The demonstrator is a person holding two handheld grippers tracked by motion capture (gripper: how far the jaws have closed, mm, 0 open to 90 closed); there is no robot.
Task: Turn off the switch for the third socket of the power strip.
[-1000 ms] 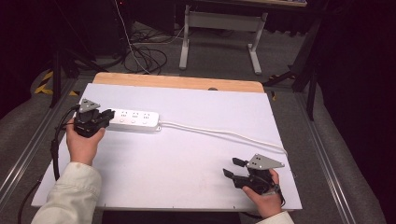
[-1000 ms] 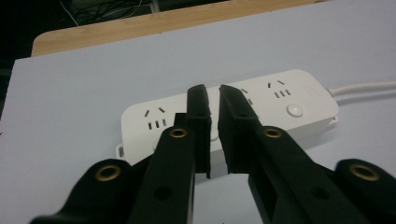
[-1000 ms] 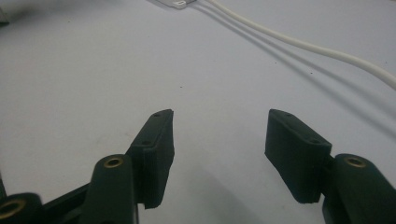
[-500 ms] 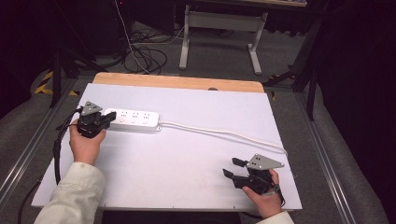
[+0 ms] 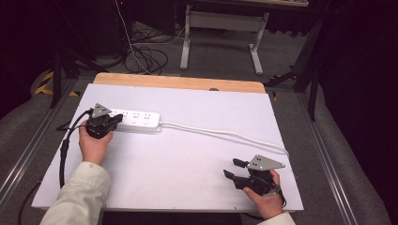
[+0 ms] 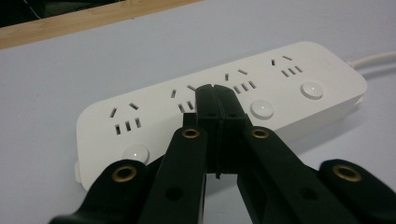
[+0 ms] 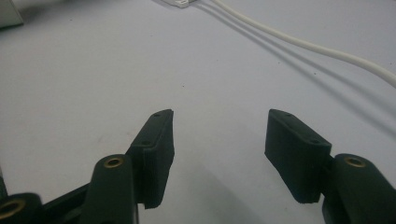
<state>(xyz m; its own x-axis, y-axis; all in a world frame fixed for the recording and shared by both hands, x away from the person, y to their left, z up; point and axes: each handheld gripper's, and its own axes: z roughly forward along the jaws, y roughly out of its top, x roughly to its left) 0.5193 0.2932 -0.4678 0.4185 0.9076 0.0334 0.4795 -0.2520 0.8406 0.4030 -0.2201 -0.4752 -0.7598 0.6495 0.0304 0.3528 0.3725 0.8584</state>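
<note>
- The white plastic four-socket power strip [image 6: 224, 105] lies flat at the far left of the white tabletop [image 5: 187, 154], just inside its left edge.
- The left gripper [image 6: 216, 93] hangs over the strip's second button, jaws pressed together on nothing.
- Its white cord [image 5: 225, 134] runs right across the table, passing near the right gripper [image 5: 231, 168], whose jaws stand apart over bare surface.
- Against the earlier frames, the left gripper sits lower and its jaws have just closed fully; the right is unmoved.
- The table's middle and near side lie open.

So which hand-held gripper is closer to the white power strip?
The left hand-held gripper, jaws shut, is right over the power strip. The right hand-held gripper sits far off near the table's front corner.
</note>
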